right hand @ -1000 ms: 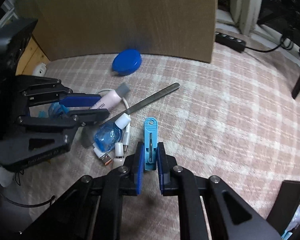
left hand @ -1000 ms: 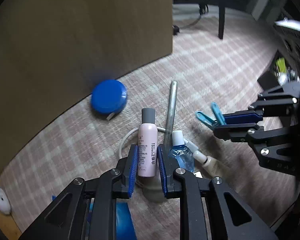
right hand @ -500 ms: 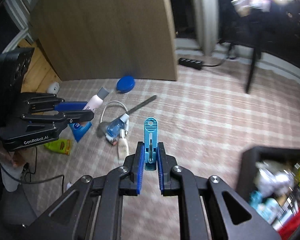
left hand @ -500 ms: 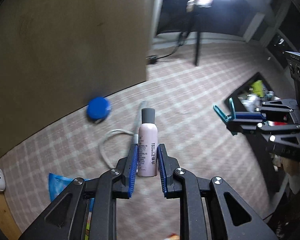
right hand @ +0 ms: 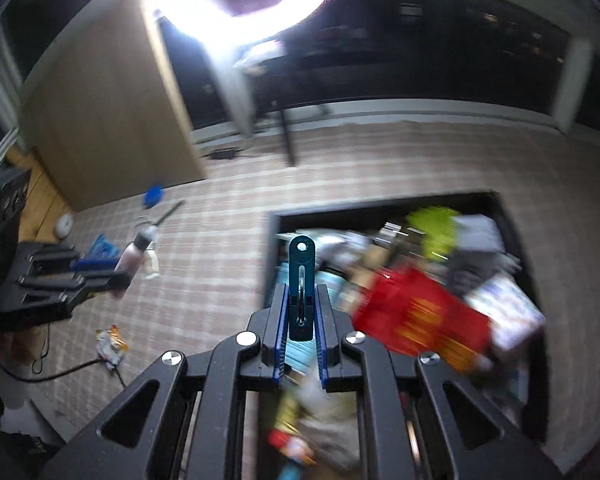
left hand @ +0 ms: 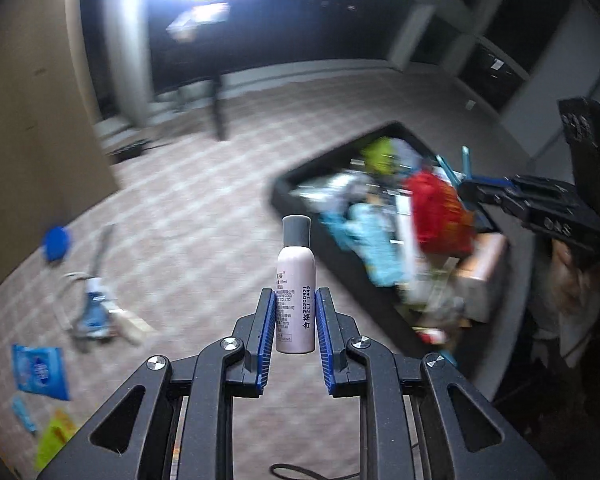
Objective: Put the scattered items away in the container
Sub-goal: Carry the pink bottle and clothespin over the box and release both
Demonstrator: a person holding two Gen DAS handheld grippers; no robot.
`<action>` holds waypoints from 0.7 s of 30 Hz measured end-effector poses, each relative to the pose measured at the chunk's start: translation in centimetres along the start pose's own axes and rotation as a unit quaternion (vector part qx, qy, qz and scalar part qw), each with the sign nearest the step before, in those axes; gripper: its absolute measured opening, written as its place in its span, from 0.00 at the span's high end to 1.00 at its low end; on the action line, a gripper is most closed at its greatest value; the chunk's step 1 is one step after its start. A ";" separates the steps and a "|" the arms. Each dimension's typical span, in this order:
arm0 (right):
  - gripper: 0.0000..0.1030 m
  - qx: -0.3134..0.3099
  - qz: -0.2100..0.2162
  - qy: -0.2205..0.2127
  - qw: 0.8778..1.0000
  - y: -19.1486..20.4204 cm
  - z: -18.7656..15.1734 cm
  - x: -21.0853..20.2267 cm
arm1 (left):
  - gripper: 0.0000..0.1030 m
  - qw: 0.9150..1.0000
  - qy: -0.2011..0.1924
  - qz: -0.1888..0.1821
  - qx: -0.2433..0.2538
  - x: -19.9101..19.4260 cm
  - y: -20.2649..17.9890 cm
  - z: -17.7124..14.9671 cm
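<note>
Nearby, full black container, red packet atop, blue pouch on carpet

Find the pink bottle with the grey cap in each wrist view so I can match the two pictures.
Left wrist view: the pink bottle stands centre frame, clamped in the left gripper.
Right wrist view: it is small at the left edge, sticking out of that same gripper.
Shared landmark: the black container full of items, right of the bottle in both.

Pale pink bottle, teal clothespin, checked beige carpet.
</note>
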State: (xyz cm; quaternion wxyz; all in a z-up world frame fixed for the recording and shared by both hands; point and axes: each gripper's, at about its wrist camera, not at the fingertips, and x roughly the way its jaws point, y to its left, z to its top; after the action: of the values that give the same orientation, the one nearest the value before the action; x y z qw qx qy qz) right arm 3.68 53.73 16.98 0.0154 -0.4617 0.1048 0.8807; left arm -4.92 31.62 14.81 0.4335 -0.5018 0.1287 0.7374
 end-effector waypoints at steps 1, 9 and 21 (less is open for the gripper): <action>0.88 0.010 -0.011 -0.003 1.000 -1.4 -0.6 -0.8 | 0.82 1.000 0.001 -0.012 0.006 0.3 -1.4 0.0; 0.88 0.071 -0.095 -0.002 0.993 -9.6 -5.2 -3.7 | 0.82 0.994 0.029 -0.093 0.051 3.3 -11.9 -0.8; 0.55 0.093 -0.131 0.002 0.987 -12.4 -6.9 -4.1 | 0.66 0.995 0.038 -0.074 0.052 4.3 -14.2 -0.4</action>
State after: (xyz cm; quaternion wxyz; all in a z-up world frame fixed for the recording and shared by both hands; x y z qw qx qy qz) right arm 13.20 64.80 14.42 0.1727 -0.4698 0.1247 0.8567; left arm 5.73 41.93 14.45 0.5071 -0.5147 0.1457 0.6758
